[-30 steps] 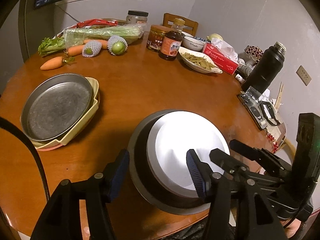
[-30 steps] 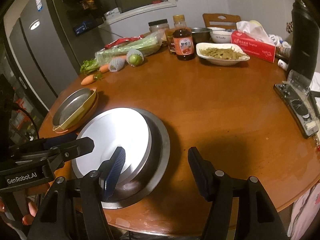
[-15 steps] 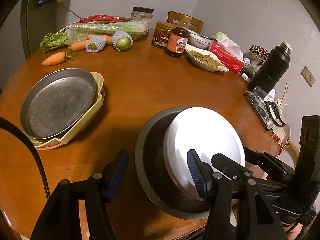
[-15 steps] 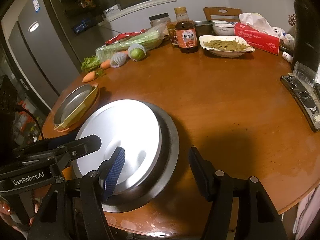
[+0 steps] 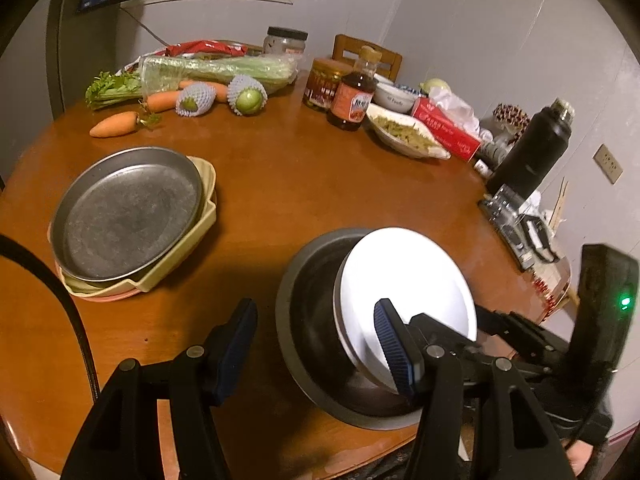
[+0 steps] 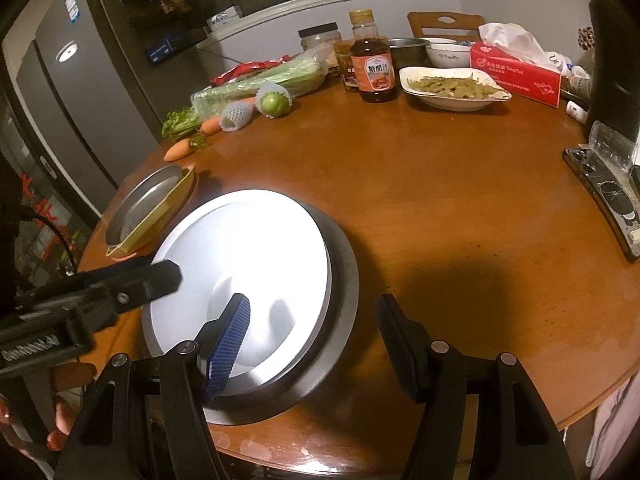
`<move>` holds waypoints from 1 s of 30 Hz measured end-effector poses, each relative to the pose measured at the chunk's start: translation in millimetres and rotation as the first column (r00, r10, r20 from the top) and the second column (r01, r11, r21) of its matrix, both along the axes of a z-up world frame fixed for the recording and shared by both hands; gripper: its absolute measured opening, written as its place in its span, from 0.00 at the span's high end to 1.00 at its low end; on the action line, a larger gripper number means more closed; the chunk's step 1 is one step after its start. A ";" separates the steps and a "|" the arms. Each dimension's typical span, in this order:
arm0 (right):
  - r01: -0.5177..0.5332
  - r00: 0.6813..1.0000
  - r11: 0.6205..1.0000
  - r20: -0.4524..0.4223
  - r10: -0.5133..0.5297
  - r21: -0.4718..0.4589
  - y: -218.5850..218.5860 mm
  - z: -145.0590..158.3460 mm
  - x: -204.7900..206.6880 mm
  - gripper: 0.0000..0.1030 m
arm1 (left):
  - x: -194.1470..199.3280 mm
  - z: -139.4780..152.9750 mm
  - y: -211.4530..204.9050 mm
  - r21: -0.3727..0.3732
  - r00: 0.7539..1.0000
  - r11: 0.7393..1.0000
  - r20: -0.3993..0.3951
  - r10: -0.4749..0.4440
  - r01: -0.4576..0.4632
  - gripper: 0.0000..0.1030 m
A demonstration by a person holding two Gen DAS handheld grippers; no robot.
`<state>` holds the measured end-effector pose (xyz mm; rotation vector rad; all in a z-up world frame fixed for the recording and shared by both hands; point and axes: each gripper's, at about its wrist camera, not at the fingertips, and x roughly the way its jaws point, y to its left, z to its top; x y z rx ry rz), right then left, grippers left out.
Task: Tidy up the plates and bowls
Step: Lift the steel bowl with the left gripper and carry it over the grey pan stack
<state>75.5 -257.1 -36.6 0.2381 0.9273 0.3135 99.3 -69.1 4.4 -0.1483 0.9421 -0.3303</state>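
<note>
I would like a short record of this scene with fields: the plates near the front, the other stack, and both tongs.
front plates: white plate lying tilted inside dark metal pan
other stack: grey metal tray on top of yellow dish
table: round wooden table
left tongs: open, empty
right tongs: open, empty

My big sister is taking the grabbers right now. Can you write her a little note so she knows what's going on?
Left hand-held gripper: open, holding nothing, its right finger over the white plate.
Right hand-held gripper: open, its left finger over the same plate.
The white plate sits tilted inside the dark round pan at the near table edge.
Done: the grey metal plate is stacked in the yellow dish, further left.
Left: probably lift the white plate out and gather the dishes into one pile.
</note>
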 end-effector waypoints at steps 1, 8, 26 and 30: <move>0.000 1.000 1.000 0.000 0.000 -0.001 0.5 0.3 0.0 0.35 | -0.8 2.2 0.1 -0.006 1.000 1.000 0.006 -0.003 0.003 0.42; -0.009 1.000 1.000 0.007 0.009 -0.003 4.3 2.1 -0.6 0.35 | 7.3 -5.4 -7.6 -0.003 1.000 1.000 -0.021 -0.010 0.010 0.39; -0.047 0.998 0.999 -0.028 0.048 0.026 13.4 -14.4 4.3 0.36 | 19.8 -38.3 -15.0 -0.014 0.994 1.000 -0.105 -0.027 0.025 0.46; -0.062 0.998 0.998 -0.009 0.063 0.017 19.0 -12.5 2.2 0.43 | 17.5 -38.3 -17.9 0.002 0.996 1.000 -0.086 -0.028 0.028 0.50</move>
